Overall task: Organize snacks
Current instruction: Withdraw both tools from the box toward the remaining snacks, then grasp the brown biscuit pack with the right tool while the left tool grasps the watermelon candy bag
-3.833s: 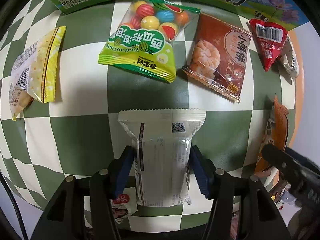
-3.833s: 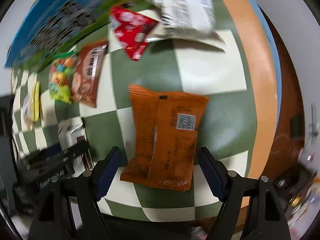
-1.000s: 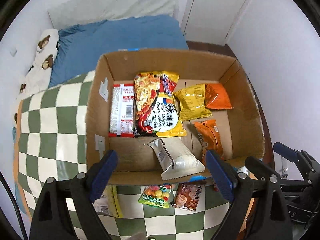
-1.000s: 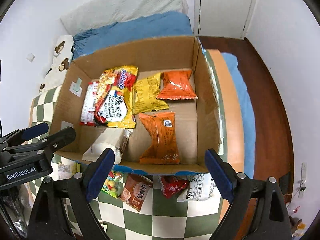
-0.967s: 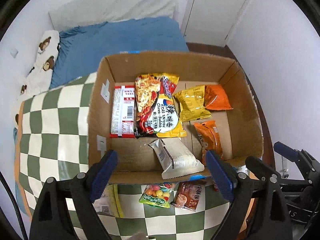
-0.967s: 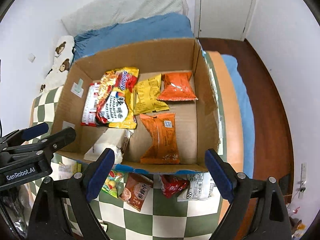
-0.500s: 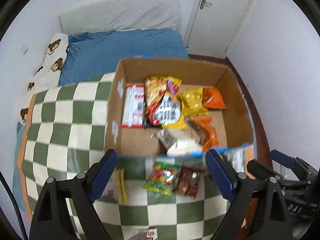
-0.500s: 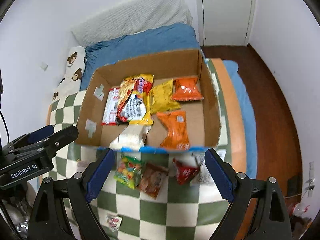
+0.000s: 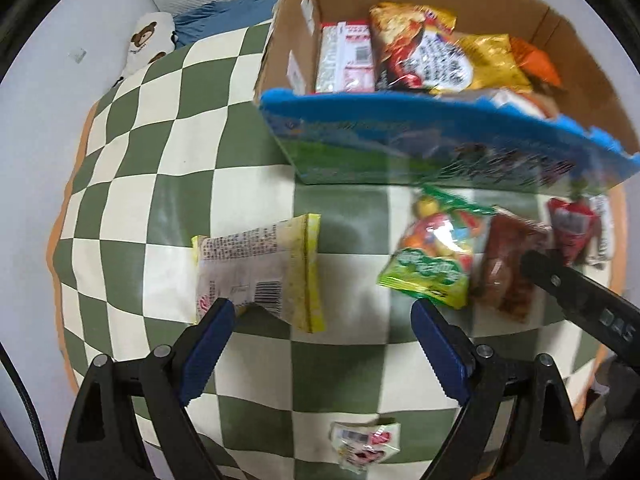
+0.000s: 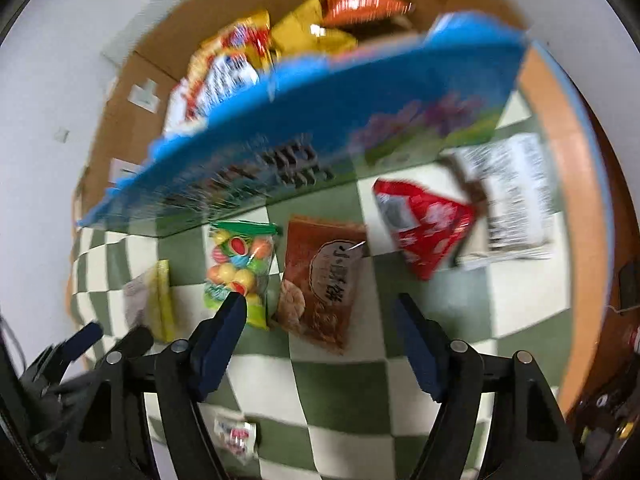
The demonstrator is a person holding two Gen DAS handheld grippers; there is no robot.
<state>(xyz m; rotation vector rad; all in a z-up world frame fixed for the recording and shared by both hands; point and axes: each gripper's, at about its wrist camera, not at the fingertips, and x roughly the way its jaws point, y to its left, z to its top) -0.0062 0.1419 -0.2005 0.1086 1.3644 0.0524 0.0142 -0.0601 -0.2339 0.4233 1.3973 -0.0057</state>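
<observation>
Counting: several packs in box (image 9: pixel 568 36); yellow pack (image 9: pixel 260 268), gumball bag (image 10: pixel 240 268), brown pack (image 10: pixel 320 284), red pack (image 10: pixel 424 228) left on surface. Both my fingers (image 9: pixel 320 344) (image 10: pixel 320 340) spread, empty.

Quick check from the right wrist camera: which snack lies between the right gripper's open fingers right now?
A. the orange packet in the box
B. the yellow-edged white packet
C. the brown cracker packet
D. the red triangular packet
C: the brown cracker packet lies on the checkered cloth just ahead of the right gripper, between its open fingers.
</observation>
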